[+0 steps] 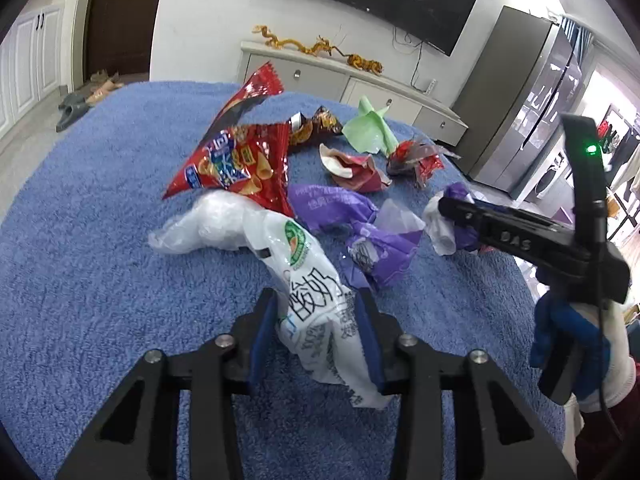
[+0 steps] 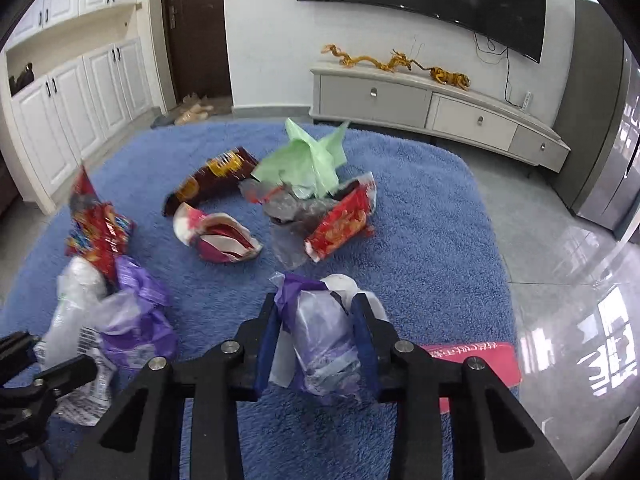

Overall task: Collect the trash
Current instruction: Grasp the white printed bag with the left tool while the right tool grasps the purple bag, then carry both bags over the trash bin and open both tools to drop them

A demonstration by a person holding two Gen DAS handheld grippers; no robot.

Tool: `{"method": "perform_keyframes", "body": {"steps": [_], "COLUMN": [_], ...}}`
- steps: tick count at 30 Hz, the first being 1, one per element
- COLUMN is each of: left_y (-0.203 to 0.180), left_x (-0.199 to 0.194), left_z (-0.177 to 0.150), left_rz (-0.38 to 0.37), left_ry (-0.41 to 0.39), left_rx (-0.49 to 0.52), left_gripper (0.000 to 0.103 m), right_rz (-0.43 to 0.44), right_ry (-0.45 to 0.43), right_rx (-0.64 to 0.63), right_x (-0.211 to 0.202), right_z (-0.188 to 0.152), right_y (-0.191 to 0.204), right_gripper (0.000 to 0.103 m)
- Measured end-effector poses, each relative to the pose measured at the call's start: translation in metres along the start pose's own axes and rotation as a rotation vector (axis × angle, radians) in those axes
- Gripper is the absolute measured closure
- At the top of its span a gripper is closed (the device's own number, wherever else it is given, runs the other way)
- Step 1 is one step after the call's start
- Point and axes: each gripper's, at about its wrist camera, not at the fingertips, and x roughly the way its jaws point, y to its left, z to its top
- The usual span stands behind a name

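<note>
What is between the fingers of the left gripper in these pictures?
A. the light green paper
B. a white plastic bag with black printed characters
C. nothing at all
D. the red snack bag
B: in the left wrist view the left gripper has its blue pads closed on the white plastic bag, while the red snack bag and the light green paper lie farther away on the blue cloth.

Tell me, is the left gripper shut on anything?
Shut: the left gripper has its blue pads pressed on the white bag.
</note>
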Motion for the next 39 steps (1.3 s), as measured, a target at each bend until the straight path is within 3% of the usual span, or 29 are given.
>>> {"method": "perform_keyframes", "body": {"steps": [2,7,12,20,28,32,39], "left_y": [-0.002,-0.013,-0.031,-0.092,-0.209,-0.278,-0.373], "left_x": [-0.006,-0.031,-0.052,-0.065,-0.038,-0.012,0.039], "left_z": [-0.001,-0.006,-0.006,-0.002,0.005,-0.005,-0.032], "left_rz": [-0.009,-0.030,-0.041,-0.141,-0.298,-0.356,-0.400], "left_ry": [-0.009,-0.057,-0.082,-0.088,-0.036,0.025,0.151], "left_rx": [0.010,0.054,0.095,0.235,0.435,0.525,0.655], "left_gripper": [0.080,0.082,0.082,0.082,0.082,0.082,0.082], "right_rz": [0.034,0.132,0.157,0.006,-0.217,-0.268,-0.268], "right_ry": [-0.041,-0.136,-0.208,-0.258,-0.185,-0.126,-0.058], "right_rx": [0.000,0.007,0.050,0.222,0.457,0.576,0.742], "right_x": [-0.016,-0.061,-0.103,-0.157,-0.185,-0.178,-0.160], "right_z": [0.000,-0.005,-0.017,-0.065,-0.148,-0.193,-0.254], "right_y": [0.004,0.014,0.009,-0.056,-0.152,-0.192,-0.242], "right_gripper": [0.071,0.072,0.072,0.072,0.072,0.072,0.069]}}
